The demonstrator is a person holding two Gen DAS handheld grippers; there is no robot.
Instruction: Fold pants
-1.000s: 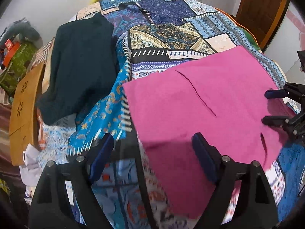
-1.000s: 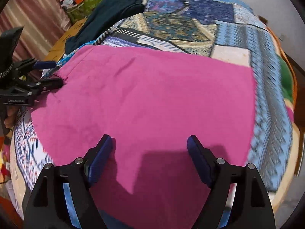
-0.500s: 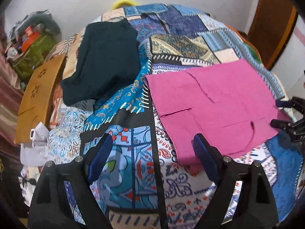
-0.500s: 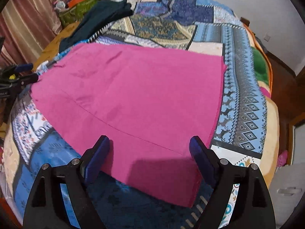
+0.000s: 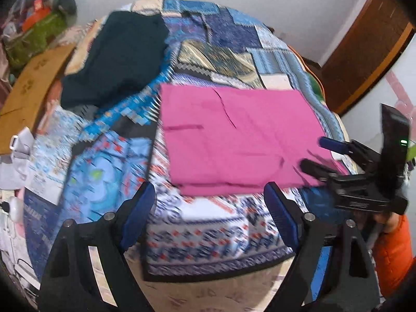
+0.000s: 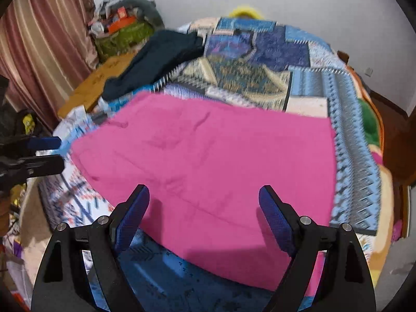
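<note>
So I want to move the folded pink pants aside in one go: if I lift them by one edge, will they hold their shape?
Probably not. The pink pants lie flat in thin layers with soft creases, so they look floppy and would likely droop and unfold. They seem light. Pushed across the patterned bedspread, the cloth would more likely bunch than slide.

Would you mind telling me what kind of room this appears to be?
Probably a bedroom: a bed under a patchwork bedspread, a curtain beside it, and pink pants lying on top.
</note>
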